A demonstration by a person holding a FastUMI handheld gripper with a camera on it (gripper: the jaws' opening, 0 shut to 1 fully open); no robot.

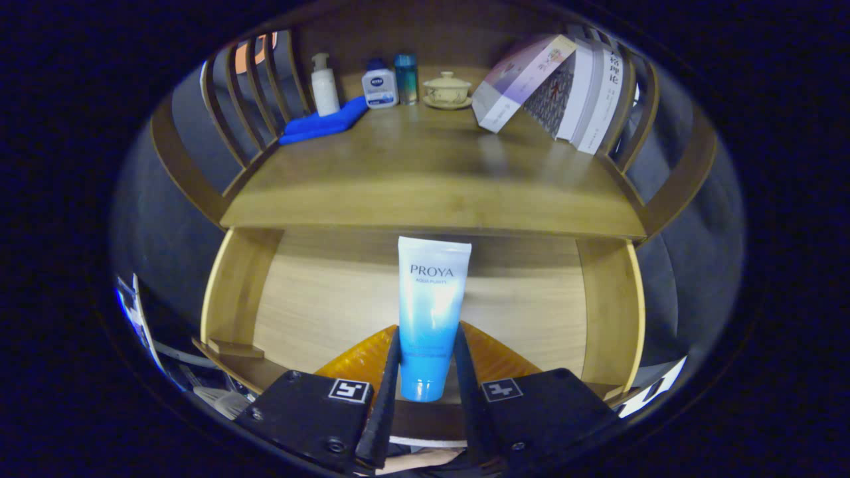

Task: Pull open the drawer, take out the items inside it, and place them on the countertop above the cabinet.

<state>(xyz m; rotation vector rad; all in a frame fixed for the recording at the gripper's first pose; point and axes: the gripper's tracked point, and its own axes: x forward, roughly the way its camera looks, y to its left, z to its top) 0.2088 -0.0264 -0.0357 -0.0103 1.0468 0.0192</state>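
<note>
A white-to-blue cosmetic tube (430, 312) stands between my fingers, cap end down, and my gripper (426, 362) is shut on its lower blue part. The tube hangs over the open wooden drawer (319, 299), whose pale floor lies below and beyond it. An orange item (362, 358) lies in the drawer under the fingers, partly hidden by them. The countertop (431, 179) spreads just beyond the tube's upper end, above the drawer.
At the back of the countertop stand a white pump bottle (325, 85), a blue folded cloth (324, 123), a small cream bottle (380, 86), a teal bottle (406, 78), a lidded tea cup (447, 90) and leaning books (564, 86). Curved wooden rails (246, 93) fence both sides.
</note>
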